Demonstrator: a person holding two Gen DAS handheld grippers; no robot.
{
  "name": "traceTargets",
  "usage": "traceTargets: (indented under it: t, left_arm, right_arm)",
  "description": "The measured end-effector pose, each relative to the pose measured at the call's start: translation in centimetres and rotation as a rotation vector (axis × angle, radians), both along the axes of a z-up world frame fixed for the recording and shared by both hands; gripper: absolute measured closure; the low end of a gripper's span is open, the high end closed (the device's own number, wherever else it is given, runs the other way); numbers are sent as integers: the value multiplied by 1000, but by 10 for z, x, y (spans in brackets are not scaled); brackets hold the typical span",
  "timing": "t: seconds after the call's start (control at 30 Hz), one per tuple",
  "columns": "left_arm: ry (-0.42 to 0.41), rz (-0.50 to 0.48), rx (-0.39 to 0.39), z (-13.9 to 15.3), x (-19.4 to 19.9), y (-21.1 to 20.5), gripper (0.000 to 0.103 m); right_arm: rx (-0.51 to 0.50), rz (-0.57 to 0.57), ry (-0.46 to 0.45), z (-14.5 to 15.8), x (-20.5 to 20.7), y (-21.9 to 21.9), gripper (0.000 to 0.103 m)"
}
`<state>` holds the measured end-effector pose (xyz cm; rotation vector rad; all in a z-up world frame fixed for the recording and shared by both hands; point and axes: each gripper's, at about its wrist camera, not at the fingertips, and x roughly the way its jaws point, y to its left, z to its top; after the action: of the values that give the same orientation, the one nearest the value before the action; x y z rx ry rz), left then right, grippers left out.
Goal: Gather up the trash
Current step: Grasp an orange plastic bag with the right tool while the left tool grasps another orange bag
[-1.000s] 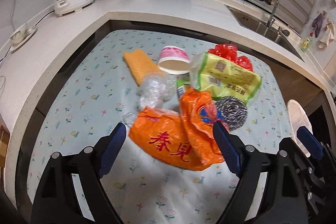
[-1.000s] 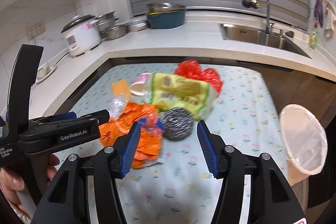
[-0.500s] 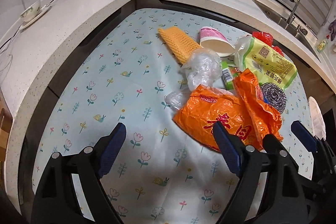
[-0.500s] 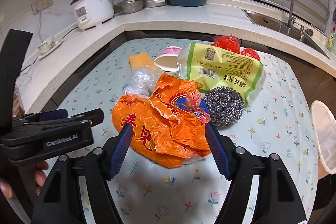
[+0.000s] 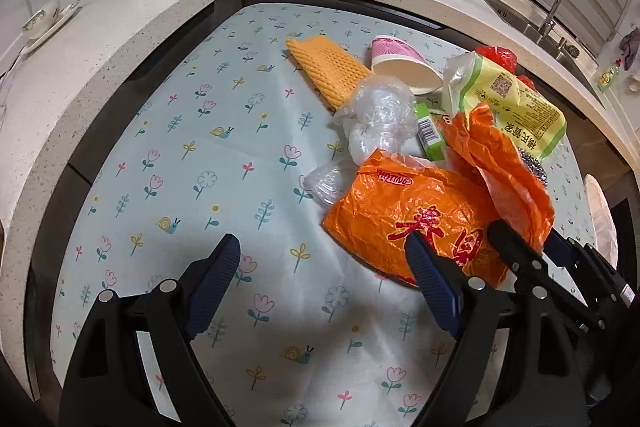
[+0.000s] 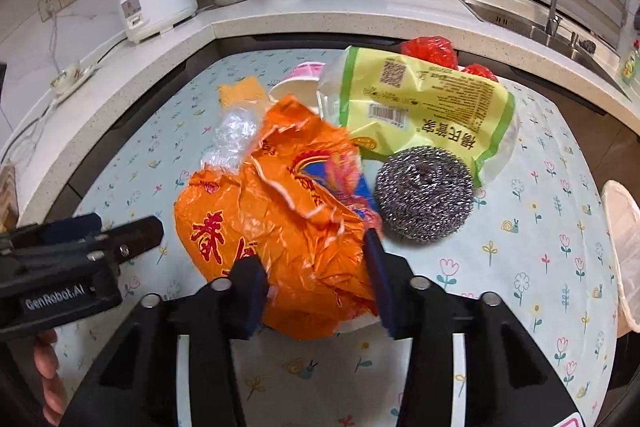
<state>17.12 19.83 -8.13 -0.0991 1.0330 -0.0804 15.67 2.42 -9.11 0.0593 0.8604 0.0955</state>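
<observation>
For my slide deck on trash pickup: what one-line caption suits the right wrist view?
Right tool closing around a crumpled orange plastic bag beside a steel wool scourer on the floral tablecloth.

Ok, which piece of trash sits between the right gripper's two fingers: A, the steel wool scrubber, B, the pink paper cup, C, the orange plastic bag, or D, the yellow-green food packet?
C: in the right wrist view the right gripper is closing with its blue fingers either side of the crumpled orange plastic bag, while the steel wool scrubber lies beside it outside the fingers.
</observation>
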Motion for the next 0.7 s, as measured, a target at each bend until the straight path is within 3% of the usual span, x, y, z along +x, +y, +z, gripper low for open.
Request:
traceTargets:
  t: [0.1, 0.17, 0.47, 0.7]
  left_arm:
    - [-2, -25, -21, 1, -1, -12, 20]
    - [-8, -44, -39, 2, -2, -22, 18]
    - [23, -140, -86, -1, -5, -71, 13]
    - [38, -143, -43, -7, 3, -100, 13]
  right_arm:
    - [0, -20, -23, 9, -2, -10, 86]
    - [7, -34, -42, 17, -5, -19, 89]
    - [11, -113, -116, 49, -16, -59, 90]
    - [28, -149, -110, 46, -22, -83, 90]
